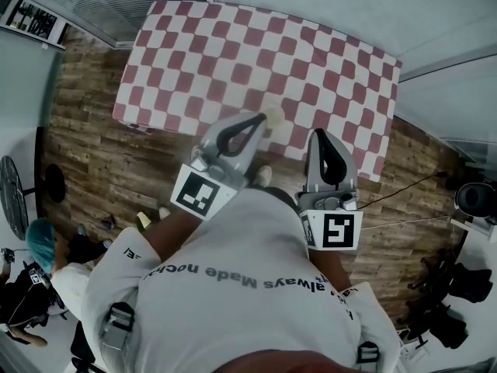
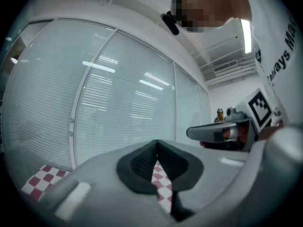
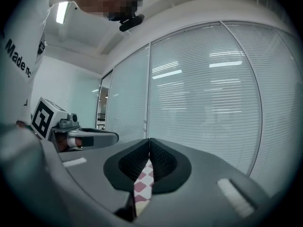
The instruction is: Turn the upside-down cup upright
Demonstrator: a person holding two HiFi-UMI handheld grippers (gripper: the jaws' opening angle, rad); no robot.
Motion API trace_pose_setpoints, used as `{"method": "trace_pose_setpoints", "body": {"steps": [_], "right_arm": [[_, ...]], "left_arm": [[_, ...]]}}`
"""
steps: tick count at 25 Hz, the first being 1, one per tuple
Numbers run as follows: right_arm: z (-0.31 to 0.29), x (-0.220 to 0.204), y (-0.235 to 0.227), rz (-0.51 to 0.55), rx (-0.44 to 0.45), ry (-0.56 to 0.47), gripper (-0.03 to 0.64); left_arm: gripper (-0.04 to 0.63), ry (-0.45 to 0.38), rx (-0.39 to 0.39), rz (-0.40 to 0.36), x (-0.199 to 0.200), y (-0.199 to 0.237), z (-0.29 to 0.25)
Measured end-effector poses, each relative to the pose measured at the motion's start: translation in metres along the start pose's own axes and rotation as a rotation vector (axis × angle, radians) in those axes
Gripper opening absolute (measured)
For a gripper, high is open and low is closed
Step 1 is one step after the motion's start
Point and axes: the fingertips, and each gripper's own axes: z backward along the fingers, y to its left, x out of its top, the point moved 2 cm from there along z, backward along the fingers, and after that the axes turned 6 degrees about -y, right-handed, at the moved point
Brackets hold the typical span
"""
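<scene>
On the red-and-white checked table, near its front edge: one pale cup, small in the head view, standing just beyond the tip of my left gripper and not touched by it; whether its mouth faces up or down I cannot tell. Left gripper: grey shell, jaws closed tip to tip with nothing between them, checked cloth showing through the slit beneath the tips in the left gripper view; held about level and angled toward the cup. Right gripper: same build, jaws likewise pressed together and empty, tip over the table's front edge, beside the left gripper and apart from it. Marker cubes: one on each gripper, close to my chest. Surroundings: wooden floor around the table; glass wall with blinds ahead in both gripper views; second person at the lower left of the floor.
</scene>
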Motion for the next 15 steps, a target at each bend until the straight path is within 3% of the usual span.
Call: {"method": "trace_pose_setpoints", "body": {"steps": [5, 15], "right_arm": [[-0.011, -0.028, 0.0, -0.035, -0.015, 0.038, 0.002], [-0.021, -0.093, 0.009, -0.074, 0.014, 0.098, 0.108]], "left_arm": [[0.003, 0.027, -0.019, 0.023, -0.022, 0.014, -0.002], [0.003, 0.088, -0.048, 0.047, -0.083, 0.03, 0.001]]}}
